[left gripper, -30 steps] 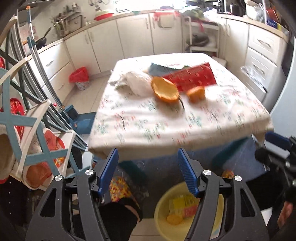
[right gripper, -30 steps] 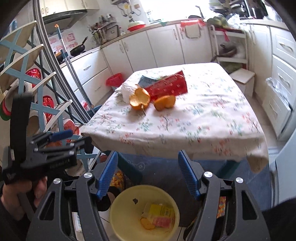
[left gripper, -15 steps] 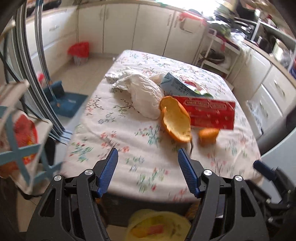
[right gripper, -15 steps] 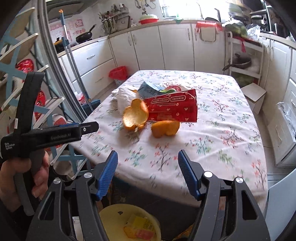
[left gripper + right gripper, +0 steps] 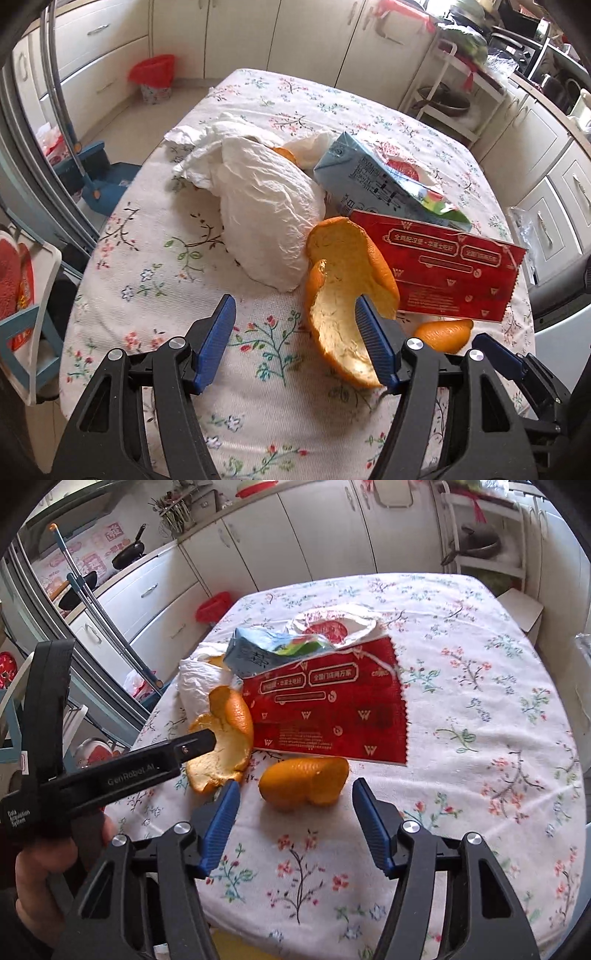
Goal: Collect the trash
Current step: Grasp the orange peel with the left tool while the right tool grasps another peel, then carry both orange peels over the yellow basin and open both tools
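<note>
Table edge and yellow bin have dropped from view; both grippers now hang over the trash. Left gripper (image 5: 295, 332) is released, large peel (image 5: 347, 295) against its right finger. Right gripper (image 5: 293, 818), closing, frames the small peel (image 5: 303, 781) just ahead, untouched.

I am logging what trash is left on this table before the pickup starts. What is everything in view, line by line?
Large orange peel: one, orange with a pale inside, near table edge, beside the left gripper's right finger.
Small orange peel: one, orange, ahead of the right gripper.
Snack wrapper: one, red, flat behind both peels.
Carton: one, light blue, crushed, behind the wrapper.
Plastic bag: one, white, crumpled, left of the large peel.
Tablecloth: one, white floral, covering the table.
Bin: one, red liner, on the floor by the cabinets.
Left gripper: black with blue pads, open, nothing held.
Right gripper: same colours, jaws closing, nothing between them.
</note>
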`<state>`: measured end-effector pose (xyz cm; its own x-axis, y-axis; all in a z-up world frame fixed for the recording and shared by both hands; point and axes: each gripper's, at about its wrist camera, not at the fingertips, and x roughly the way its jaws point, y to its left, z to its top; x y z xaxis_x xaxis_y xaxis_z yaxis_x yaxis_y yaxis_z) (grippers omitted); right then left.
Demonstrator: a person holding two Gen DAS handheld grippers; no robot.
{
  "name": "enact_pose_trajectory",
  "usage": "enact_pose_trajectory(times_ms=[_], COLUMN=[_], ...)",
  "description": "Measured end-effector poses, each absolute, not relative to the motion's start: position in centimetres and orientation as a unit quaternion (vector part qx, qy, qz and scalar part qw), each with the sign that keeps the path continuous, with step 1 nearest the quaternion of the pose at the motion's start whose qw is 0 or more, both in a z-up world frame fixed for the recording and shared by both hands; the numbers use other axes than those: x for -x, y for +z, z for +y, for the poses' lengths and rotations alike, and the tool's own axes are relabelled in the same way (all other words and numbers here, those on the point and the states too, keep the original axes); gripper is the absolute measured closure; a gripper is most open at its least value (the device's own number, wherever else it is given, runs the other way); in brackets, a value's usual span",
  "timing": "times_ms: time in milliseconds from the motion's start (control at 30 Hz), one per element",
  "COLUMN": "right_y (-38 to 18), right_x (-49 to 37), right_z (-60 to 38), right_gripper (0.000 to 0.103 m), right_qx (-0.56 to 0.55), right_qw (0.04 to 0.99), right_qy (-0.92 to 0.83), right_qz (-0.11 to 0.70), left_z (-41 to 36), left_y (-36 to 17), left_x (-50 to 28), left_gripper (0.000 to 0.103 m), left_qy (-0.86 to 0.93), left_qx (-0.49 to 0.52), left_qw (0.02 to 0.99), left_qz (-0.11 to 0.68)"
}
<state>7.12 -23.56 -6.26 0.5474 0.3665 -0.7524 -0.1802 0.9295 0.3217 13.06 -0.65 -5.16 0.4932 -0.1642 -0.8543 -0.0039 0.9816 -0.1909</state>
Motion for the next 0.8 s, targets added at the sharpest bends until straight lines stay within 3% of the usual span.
enact_pose_trajectory(times_ms=[200, 300, 367, 433, 567, 800], right_y=[-6.7, -7.0, -7.1, -7.0, -6.7, -6.5], right_x=[-8.1, -8.4, -8.5, -8.4, -7.9, -7.1], right_z=[-23.5, -23.6, -23.3, -23.0, -22.8, -23.8], right_gripper=[0.046, 0.058, 0.069, 0.082, 0.093, 0.095], right_qx=[-0.102, -0.101, -0.099, -0.099, -0.099, -0.108], right_qw=[0.872, 0.87, 0.869, 0.867, 0.868, 0.873], right_qy=[0.156, 0.156, 0.163, 0.171, 0.184, 0.184], right_qz=[0.452, 0.456, 0.457, 0.457, 0.45, 0.438], left_z=[-0.5, -0.6, -1.0, -1.6, -1.6, 0.0], left_y=[-5.4, -5.5, -5.6, -5.5, -4.8, -4.0], left_x=[-13.9, -14.0, -14.2, -14.0, -13.4, -12.0], left_gripper=[0.044, 0.06, 0.084, 0.093, 0.098, 0.099], left_qy=[-0.05, -0.059, -0.075, -0.088, -0.096, -0.091], left_qx=[0.08, 0.074, 0.067, 0.056, 0.052, 0.064], left_qw=[0.86, 0.86, 0.856, 0.856, 0.861, 0.868], left_qz=[0.501, 0.501, 0.506, 0.506, 0.496, 0.484])
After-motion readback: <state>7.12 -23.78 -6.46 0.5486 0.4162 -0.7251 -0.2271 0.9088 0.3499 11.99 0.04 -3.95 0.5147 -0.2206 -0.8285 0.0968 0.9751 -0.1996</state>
